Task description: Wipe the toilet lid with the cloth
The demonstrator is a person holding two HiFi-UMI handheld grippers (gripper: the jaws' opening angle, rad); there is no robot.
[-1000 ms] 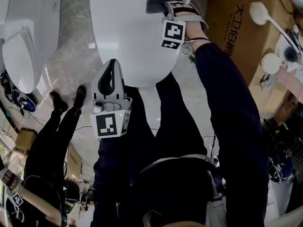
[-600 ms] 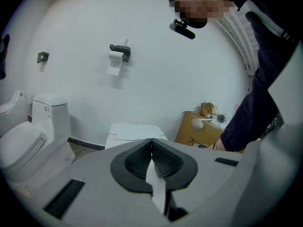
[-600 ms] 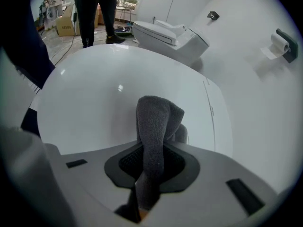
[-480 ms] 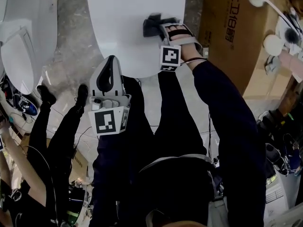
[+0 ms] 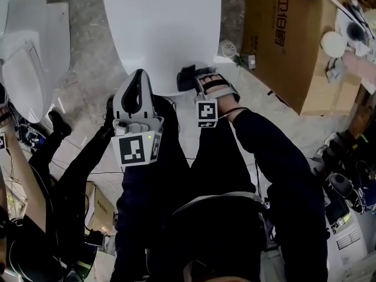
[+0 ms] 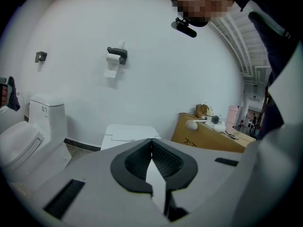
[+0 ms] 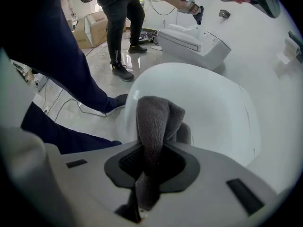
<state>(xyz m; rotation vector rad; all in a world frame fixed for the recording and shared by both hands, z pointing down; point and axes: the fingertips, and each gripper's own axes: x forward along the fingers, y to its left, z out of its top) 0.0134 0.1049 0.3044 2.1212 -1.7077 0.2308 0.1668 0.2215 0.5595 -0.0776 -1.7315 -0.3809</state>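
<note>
The white toilet lid (image 5: 158, 28) fills the top middle of the head view. My right gripper (image 5: 189, 80) is at the lid's near front edge, shut on a dark grey cloth (image 5: 187, 75). In the right gripper view the cloth (image 7: 156, 119) stands folded between the jaws of the right gripper (image 7: 158, 143), with the lid (image 7: 208, 108) just beyond it. My left gripper (image 5: 136, 94) hovers just off the lid's front edge, to the left of the right one. In its own view the left gripper (image 6: 151, 142) is shut with nothing in it, and the toilet (image 6: 129, 134) lies beyond.
A cardboard box (image 5: 282, 40) with brushes on top stands right of the toilet. A second toilet (image 5: 26, 69) is at the left, where another person (image 5: 76, 169) stands holding a gripper. Cables run over the floor. A paper-roll holder (image 6: 116, 56) hangs on the wall.
My right gripper has drawn the cloth from the far part of the lid back to its near front edge. The left gripper has stayed about where it was.
</note>
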